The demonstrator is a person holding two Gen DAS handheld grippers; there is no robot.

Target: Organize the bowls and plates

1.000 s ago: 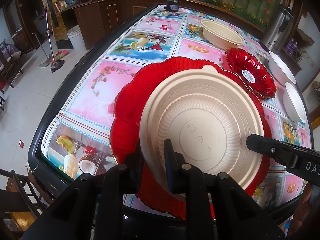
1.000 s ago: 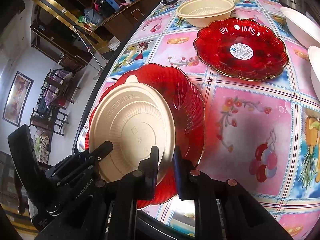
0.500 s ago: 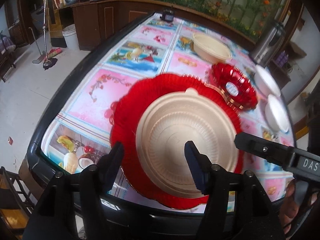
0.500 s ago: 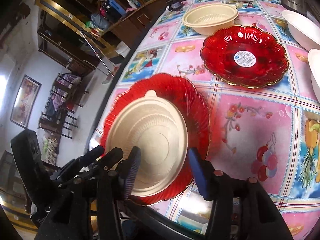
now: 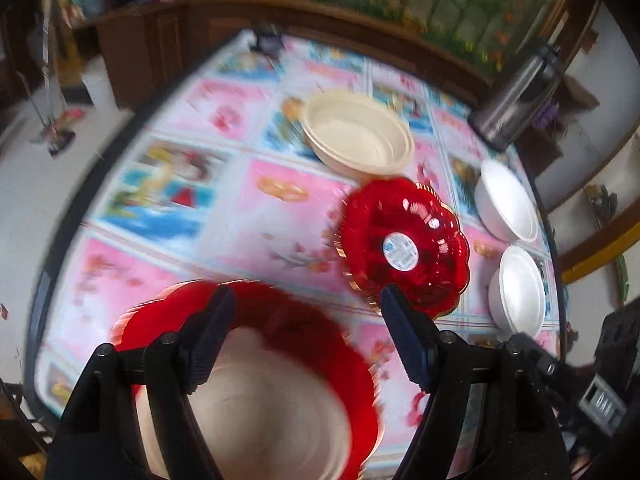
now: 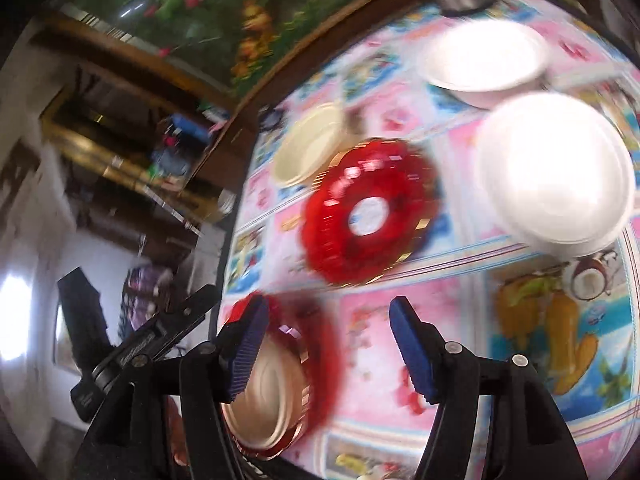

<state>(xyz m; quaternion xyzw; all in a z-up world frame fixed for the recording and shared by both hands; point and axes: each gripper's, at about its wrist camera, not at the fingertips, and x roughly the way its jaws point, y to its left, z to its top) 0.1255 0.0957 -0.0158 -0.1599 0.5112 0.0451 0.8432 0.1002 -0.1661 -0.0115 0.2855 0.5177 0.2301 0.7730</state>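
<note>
An upturned cream plate lies on a large red scalloped plate at the table's near edge. My left gripper hovers above them, its jaws opening, nothing between the pads. Both views are blurred. In the right wrist view the same stack sits low at the left, and my right gripper is over the tablecloth, jaws opening and empty. Farther on lie a smaller red plate with a white sticker, a cream bowl and two white bowls.
A round table with a bright picture cloth and dark rim carries everything. A steel flask stands at the far right edge. The white bowls lie right of the small red plate. Cabinets and floor lie beyond, left.
Both grippers let go of the cream plate, opened wide and pulled up and away from the stack. The views now swing toward the far plates and bowls.
</note>
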